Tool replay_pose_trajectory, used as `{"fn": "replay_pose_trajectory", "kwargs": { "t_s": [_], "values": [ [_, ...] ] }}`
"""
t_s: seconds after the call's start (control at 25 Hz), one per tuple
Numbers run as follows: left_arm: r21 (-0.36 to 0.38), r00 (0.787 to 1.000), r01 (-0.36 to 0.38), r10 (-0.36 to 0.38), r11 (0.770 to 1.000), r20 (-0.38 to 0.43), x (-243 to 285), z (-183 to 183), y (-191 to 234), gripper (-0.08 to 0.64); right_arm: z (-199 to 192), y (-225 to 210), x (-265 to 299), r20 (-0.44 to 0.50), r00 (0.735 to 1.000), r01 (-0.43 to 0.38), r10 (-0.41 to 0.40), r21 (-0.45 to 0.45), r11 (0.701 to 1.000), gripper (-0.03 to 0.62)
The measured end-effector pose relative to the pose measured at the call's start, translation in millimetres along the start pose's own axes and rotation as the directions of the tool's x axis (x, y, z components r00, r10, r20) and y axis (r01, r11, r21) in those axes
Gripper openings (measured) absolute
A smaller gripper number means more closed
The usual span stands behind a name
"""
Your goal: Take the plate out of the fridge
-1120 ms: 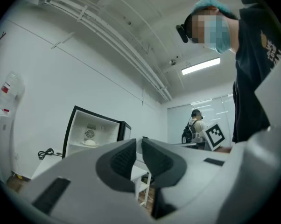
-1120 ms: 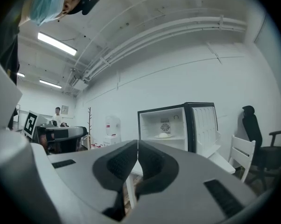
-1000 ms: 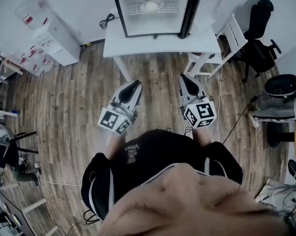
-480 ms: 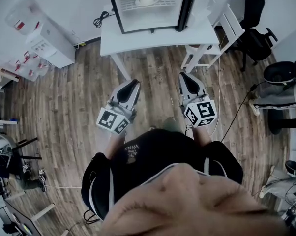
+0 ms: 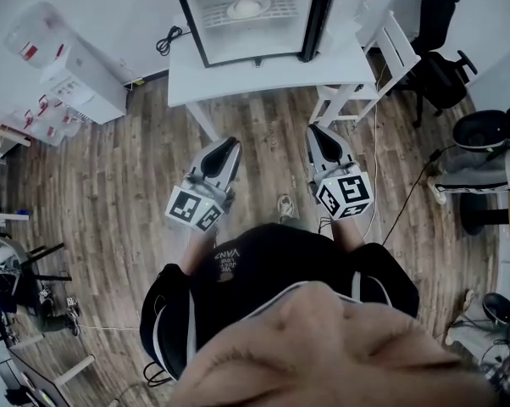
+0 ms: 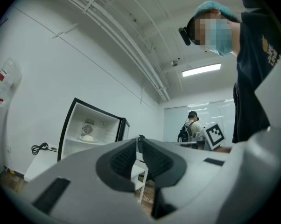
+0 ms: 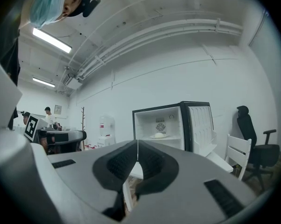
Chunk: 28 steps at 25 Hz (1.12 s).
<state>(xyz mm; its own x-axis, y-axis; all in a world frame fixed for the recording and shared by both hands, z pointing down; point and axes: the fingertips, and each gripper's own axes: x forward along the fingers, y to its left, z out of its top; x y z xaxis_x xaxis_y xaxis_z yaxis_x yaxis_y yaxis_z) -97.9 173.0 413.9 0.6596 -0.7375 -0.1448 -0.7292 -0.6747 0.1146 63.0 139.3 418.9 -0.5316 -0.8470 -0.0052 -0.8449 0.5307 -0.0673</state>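
Observation:
A small black fridge stands open on a white table at the top of the head view. On its wire shelf sits a white plate with a pale mound on it. The plate is small and distant in the left gripper view, and the plate is just as distant in the right gripper view. My left gripper and right gripper are held side by side over the wooden floor, well short of the table. Both point toward the fridge, shut and holding nothing.
The fridge door hangs open to the right. A white chair stands beside the table, with a black office chair further right. A water dispenser is at the left wall. A cable trails over the floor.
In the head view the fridge and table have slid lower and a little left, so more of the fridge interior shows. Both grippers hold the same pose, still shut.

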Motion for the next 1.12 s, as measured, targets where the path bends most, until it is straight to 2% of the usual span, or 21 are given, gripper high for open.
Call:
{"fn": "replay_pose_trajectory", "kwargs": {
  "t_s": [0.68, 1.12],
  "values": [
    [0.026, 0.997, -0.079, 0.079, 0.997, 0.02, 85.7, -3.5, 46.9, 0.049, 8.0, -68.2, 86.7, 0.004, 0.995, -0.099, 0.099, -0.016, 0.995, 0.012],
    [0.03, 0.99, -0.138, 0.137, 0.99, 0.034, 132.6, -8.1, 62.4, 0.049, 6.6, -110.6, 121.9, -0.002, 0.986, -0.166, 0.166, -0.012, 0.986, 0.012]
  ]
}}
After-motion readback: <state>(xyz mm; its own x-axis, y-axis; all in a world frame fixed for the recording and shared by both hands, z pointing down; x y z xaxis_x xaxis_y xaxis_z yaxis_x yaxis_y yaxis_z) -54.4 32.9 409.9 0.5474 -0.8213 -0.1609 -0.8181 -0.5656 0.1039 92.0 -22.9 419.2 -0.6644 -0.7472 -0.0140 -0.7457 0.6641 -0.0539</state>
